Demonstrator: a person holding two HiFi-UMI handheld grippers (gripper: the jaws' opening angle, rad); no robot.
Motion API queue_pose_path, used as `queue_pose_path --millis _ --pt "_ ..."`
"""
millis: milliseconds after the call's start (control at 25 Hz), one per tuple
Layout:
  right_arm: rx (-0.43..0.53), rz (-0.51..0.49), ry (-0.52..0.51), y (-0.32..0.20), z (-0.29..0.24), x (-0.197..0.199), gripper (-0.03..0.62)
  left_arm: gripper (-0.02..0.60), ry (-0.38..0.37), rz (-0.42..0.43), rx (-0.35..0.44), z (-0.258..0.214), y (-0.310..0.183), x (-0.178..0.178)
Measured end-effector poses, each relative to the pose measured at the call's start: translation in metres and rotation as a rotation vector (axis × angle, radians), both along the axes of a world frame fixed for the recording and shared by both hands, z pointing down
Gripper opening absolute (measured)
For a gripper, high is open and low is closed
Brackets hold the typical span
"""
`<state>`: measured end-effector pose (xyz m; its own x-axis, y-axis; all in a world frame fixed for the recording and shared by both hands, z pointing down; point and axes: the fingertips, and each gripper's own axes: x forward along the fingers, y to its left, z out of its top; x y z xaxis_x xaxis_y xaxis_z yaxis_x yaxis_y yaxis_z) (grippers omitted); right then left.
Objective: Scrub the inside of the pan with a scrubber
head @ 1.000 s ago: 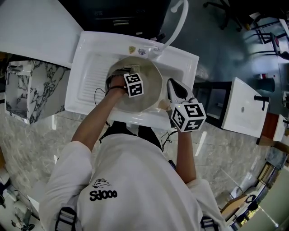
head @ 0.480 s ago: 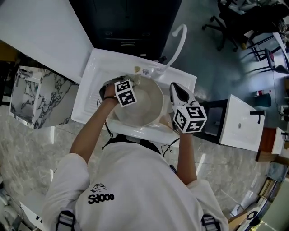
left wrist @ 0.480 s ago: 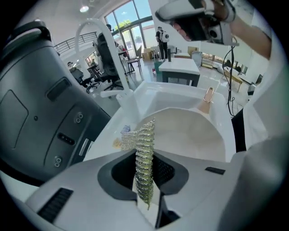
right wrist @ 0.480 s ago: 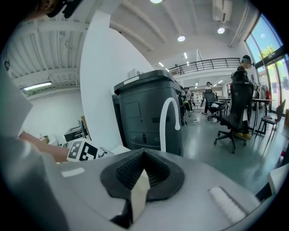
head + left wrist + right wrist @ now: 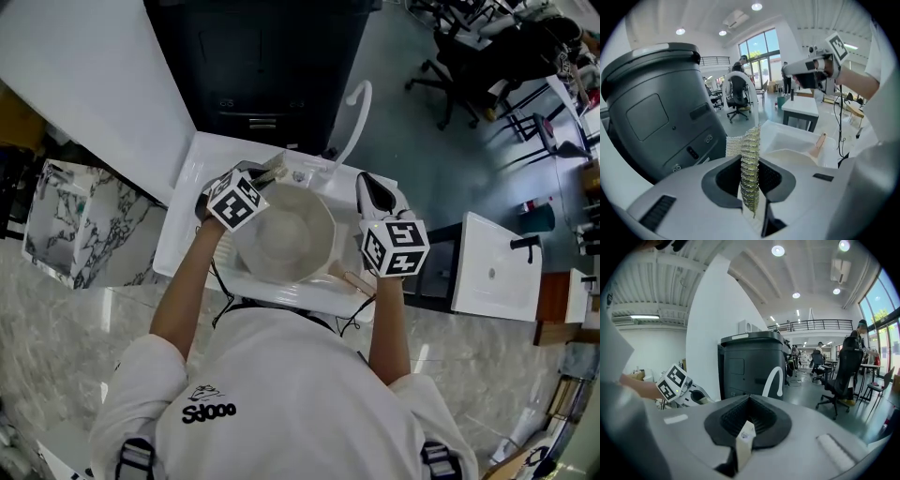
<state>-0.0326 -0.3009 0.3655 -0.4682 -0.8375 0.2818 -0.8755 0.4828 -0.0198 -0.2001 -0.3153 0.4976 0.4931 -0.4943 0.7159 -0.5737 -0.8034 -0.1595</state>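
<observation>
Round cream pan (image 5: pixel 281 239) sits in the white sink (image 5: pixel 187 220) at the centre of the head view, its wooden handle (image 5: pixel 352 278) pointing lower right, with nothing holding it. Left gripper (image 5: pixel 262 178) is at the pan's upper-left rim, fingers clamped on a silvery-green mesh scrubber (image 5: pixel 749 154), gripped edge-on with most of it sticking out past the tips. The scrubber looks clear of the pan's inside, not pressing, though contact can't be confirmed. Right gripper (image 5: pixel 367 187) is just beside the pan's right rim, fingers together, nothing between them in its own view. Risks, as judged: the pan is loose, so a hard stroke likely slides or spins it against the sink wall; the right gripper steadying the handle would fix that. The scrubber is floppy and held by a thin strip, so it could fold or pull out under pressure, and then bare fingers scrape the pan. Room: sink walls sit close around the pan, little sideways slack. White curved faucet (image 5: pixel 354 112) rises just behind the upper-right rim and a dark grey cabinet (image 5: pixel 661 112) stands right behind the sink, so strokes toward frame top are tight. Open room is straight above the pan and toward the person.
</observation>
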Motion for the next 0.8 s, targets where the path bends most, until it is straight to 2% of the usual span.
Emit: queue_pose_path --millis 200,400,600,680,800 --pt "0.061 0.006 0.02 -0.002 -0.027 0.004 0.009 0.063 0.128 -0.052 0.099 -0.052 -0.013 -0.003" --pt "0.122 -0.001 0.036 0.001 -0.055 0.002 0.009 0.063 0.308 -0.108 0.165 -0.098 -0.018 -0.006" --pt "0.157 -0.004 0.054 0.004 -0.073 0.001 0.009 0.063 0.464 -0.106 0.267 -0.143 -0.017 -0.004" --pt "0.171 -0.006 0.058 0.006 -0.081 0.002 0.009 0.063 0.502 -0.103 0.309 -0.161 -0.015 -0.003" --pt "0.19 -0.006 0.059 0.008 -0.091 0.002 0.009 0.063 0.52 -0.101 0.355 -0.181 -0.012 -0.004"
